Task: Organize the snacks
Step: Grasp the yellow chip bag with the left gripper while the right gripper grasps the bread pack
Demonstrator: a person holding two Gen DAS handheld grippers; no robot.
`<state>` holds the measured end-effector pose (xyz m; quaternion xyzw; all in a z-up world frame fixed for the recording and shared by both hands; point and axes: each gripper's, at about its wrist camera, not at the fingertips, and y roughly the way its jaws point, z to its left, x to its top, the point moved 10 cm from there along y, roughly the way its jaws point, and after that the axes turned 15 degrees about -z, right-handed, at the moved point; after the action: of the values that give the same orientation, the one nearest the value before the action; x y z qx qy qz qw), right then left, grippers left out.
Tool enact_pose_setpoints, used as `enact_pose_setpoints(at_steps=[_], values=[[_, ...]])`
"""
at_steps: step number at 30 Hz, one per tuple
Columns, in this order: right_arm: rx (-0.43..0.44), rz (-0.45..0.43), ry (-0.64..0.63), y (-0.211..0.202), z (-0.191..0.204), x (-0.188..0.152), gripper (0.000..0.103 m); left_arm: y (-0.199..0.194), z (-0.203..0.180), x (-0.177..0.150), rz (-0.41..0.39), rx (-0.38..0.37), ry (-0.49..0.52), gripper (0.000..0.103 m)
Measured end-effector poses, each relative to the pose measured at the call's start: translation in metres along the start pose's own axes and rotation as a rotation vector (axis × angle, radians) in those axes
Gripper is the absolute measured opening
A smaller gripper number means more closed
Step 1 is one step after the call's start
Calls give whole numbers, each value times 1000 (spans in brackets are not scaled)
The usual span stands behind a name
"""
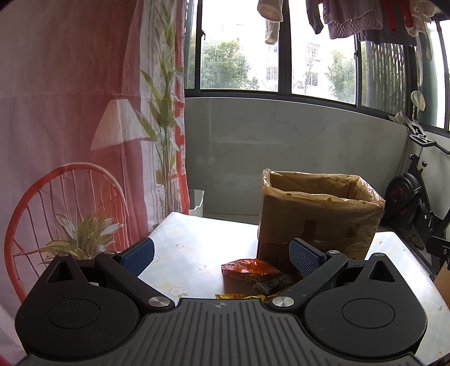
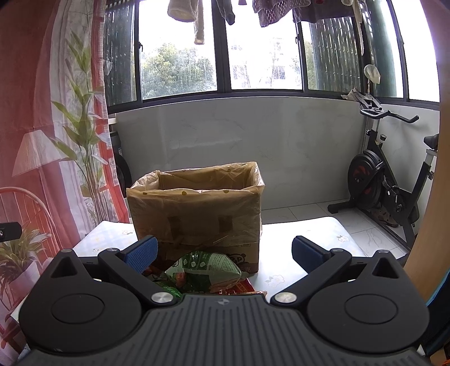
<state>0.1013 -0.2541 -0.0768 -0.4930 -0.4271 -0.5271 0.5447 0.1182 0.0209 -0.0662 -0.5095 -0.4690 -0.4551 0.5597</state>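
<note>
A cardboard box (image 1: 317, 222) lined with a clear plastic bag stands on the white flowered table (image 1: 194, 250); it also shows in the right wrist view as the box (image 2: 197, 216). In front of it lie snack packets: an orange-red packet (image 1: 249, 269) and a yellow one (image 1: 239, 296) in the left wrist view, a green-and-white packet (image 2: 208, 270) and red packets (image 2: 242, 287) in the right wrist view. My left gripper (image 1: 222, 253) is open above the table, empty. My right gripper (image 2: 225, 253) is open over the green packet, holding nothing.
A printed red curtain (image 1: 70, 126) hangs at the left. An exercise bike (image 2: 385, 180) stands on the tiled floor at the right. Laundry (image 2: 281, 11) hangs over the windows. A wooden panel (image 2: 430, 225) is close on the far right.
</note>
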Motion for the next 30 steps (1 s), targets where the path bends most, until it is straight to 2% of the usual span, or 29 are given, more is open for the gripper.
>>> enact_pose_setpoints(at_steps=[2, 7, 10, 14, 16, 18, 22, 27, 30], values=[[23, -21, 27, 7, -3, -1, 103, 11, 1, -8, 11, 7, 12, 103], [4, -61, 15, 35, -11, -10, 103, 44, 7, -30, 45, 12, 1, 102], [3, -48, 10, 55, -12, -16, 103, 60, 9, -40, 56, 10, -17, 94], [57, -59, 26, 76, -7, -19, 103, 80, 10, -58, 82, -2, -49, 93], [50, -60, 3, 84, -6, -26, 103, 87, 7, -74, 103, -23, -64, 93], [48, -55, -19, 88, -4, -39, 103, 93, 3, -92, 140, -50, -75, 87], [55, 5, 3, 92, -5, -76, 103, 104, -7, -131, 246, -87, -56, 82], [65, 96, 55, 93, -12, -115, 100, 113, -16, -159, 285, -125, -46, 81], [51, 129, 67, 94, -20, -129, 97, 117, -22, -169, 285, -156, -80, 81]])
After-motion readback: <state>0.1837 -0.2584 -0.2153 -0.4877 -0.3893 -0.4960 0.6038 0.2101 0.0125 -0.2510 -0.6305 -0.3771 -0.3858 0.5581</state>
